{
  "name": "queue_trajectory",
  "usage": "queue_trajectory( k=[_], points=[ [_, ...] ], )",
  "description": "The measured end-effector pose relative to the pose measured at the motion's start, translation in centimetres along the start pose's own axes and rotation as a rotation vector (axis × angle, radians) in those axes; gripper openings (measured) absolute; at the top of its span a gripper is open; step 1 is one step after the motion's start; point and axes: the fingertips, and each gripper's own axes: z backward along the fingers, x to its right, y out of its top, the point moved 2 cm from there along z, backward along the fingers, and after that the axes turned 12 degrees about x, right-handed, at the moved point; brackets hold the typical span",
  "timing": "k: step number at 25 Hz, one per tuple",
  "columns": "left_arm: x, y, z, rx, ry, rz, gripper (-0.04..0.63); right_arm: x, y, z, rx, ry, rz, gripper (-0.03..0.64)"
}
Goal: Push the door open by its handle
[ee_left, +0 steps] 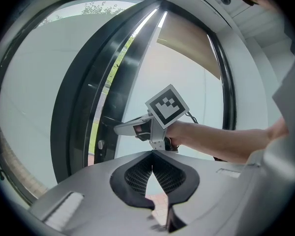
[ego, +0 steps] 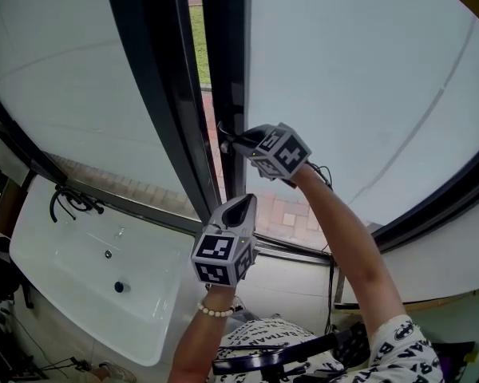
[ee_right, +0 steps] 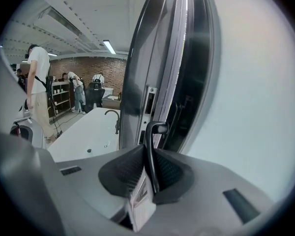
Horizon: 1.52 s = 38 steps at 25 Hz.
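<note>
The door is a tall pale glass panel [ego: 343, 94] in a dark frame [ego: 227, 70]. Its black lever handle [ego: 226, 140] sticks out from the frame edge. My right gripper [ego: 238, 140] reaches up to it and is shut on the handle [ee_right: 156, 129], whose bar runs down between the pads. The left gripper view shows the right gripper [ee_left: 123, 128] at the frame as well. My left gripper [ego: 243, 203] hangs lower, apart from the door, pointing up at it. Its jaws [ee_left: 151, 156] meet at the tips with nothing between them.
A second dark frame [ego: 156, 78] stands left of the door, with a narrow strip of grass and brick paving [ego: 198, 38] between them. A white tub [ego: 64, 294] with a black tap [ego: 68, 202] lies below left. People [ee_right: 37, 82] stand far off in the room.
</note>
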Motion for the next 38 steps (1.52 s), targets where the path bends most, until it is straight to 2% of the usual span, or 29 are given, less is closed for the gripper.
queue_trajectory(
  k=[6,11,20,27,38],
  points=[
    [0.2,-0.6,-1.5,-0.021,-0.028,0.003,0.000,2.5,-0.2,-0.4,0.022,-0.017,-0.066,0.075],
    [-0.2,-1.2,-3.2,-0.039,-0.020,0.016,0.000,5.1,0.1,-1.6,0.029,-0.034,-0.076,0.074],
    [-0.6,-1.0,-7.3,-0.014,0.068,0.003,0.000,10.9,-0.6,-3.4,0.005,-0.079,-0.099,0.074],
    [-0.3,-2.0,-10.3,-0.009,0.118,0.007,0.000,16.6,-1.7,-4.1,0.010,-0.150,-0.171,0.072],
    [-2.4,-3.9,-17.7,-0.062,0.061,0.012,0.000,27.2,-4.2,-4.6,-0.014,-0.257,-0.212,0.069]
  ],
)
